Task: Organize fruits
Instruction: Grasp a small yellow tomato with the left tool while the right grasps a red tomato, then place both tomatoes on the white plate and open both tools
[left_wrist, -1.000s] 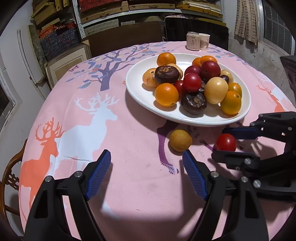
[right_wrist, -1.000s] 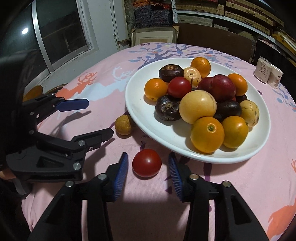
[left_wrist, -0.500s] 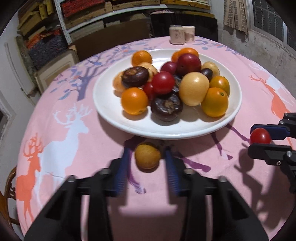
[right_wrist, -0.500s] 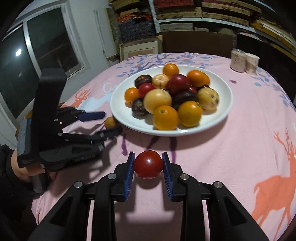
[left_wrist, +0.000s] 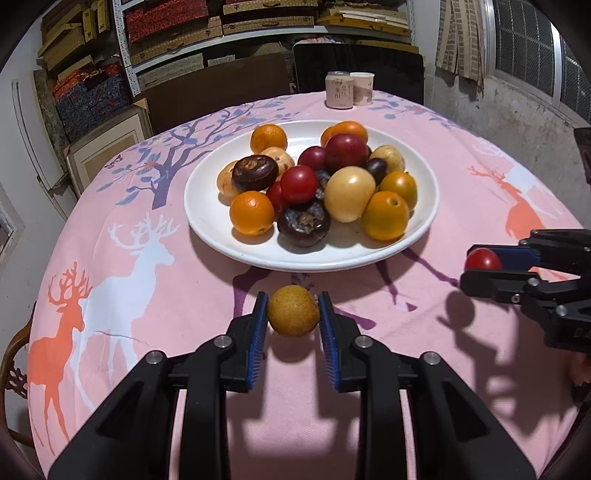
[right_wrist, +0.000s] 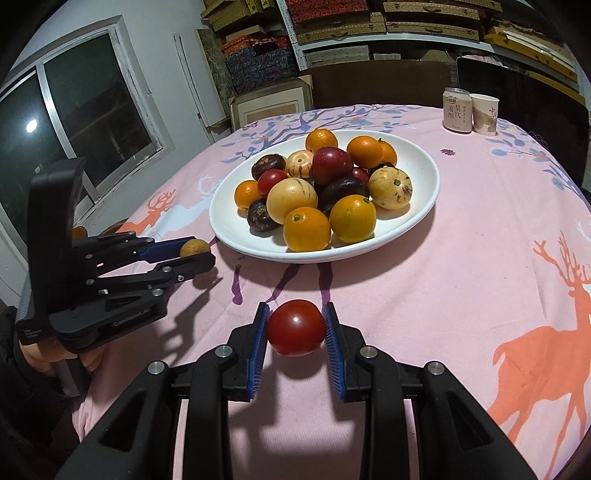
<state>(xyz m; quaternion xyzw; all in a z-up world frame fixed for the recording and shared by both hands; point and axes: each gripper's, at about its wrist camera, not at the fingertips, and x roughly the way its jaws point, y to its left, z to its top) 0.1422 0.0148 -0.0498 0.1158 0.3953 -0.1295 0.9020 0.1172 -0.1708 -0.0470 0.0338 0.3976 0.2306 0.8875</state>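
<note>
My left gripper (left_wrist: 293, 313) is shut on a small yellow-brown round fruit (left_wrist: 293, 311) and holds it above the pink cloth, just in front of the white plate (left_wrist: 207, 221). My right gripper (right_wrist: 295, 328) is shut on a red tomato (right_wrist: 295, 327), also lifted off the cloth. The plate holds several oranges, dark mangosteens, red plums and pale yellow melons. The right gripper with the tomato (left_wrist: 482, 259) shows at the right edge of the left wrist view. The left gripper with its fruit (right_wrist: 194, 247) shows at the left of the right wrist view.
A drink can (left_wrist: 338, 89) and a paper cup (left_wrist: 362, 88) stand at the table's far edge. The round table wears a pink deer-print cloth (left_wrist: 122, 258). A dark chair back (left_wrist: 358, 70) and shelves of boxes lie beyond. A window (right_wrist: 74, 122) is at left.
The left gripper moved forward and shut on the yellow-brown fruit, then lifted it. The right gripper shut on the tomato and raised it off the cloth.
</note>
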